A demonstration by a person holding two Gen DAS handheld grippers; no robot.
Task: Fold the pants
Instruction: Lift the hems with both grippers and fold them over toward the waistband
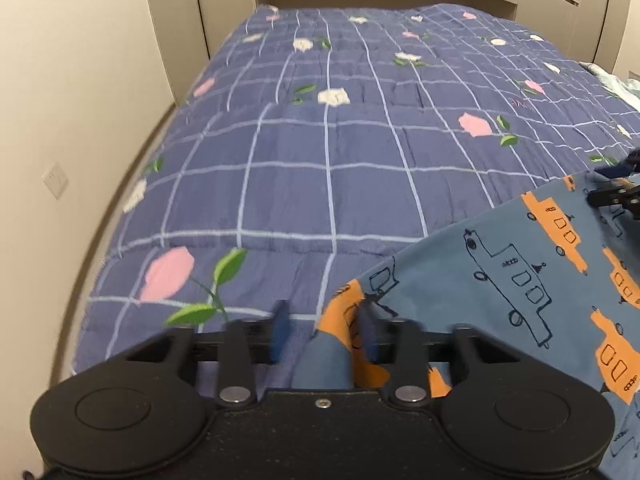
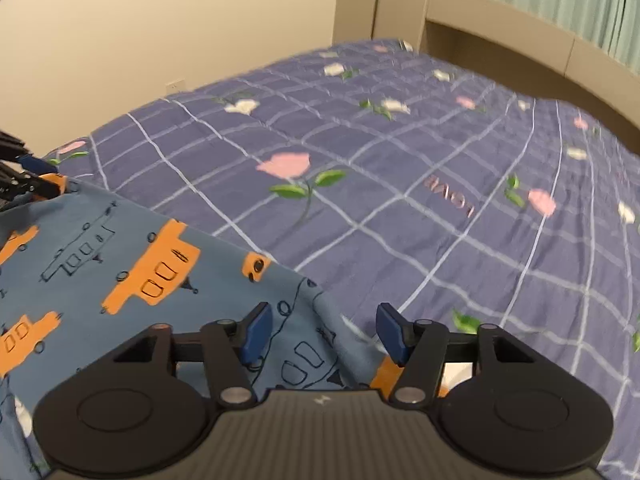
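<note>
Blue vehicle-print pants point(image 1: 520, 264) lie on the checked floral quilt point(image 1: 320, 160), lower right in the left view. Left gripper point(image 1: 324, 330) and right gripper point(image 2: 326, 332): jaws apart, fabric loose between. Only the right view shows curtains point(image 2: 560, 4).

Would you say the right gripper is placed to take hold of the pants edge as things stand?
Probably yes. The right gripper stands open with the pants edge lying between its blue pads, apparently not pressed by either; nothing else lies between them, so closing should catch the cloth.
</note>
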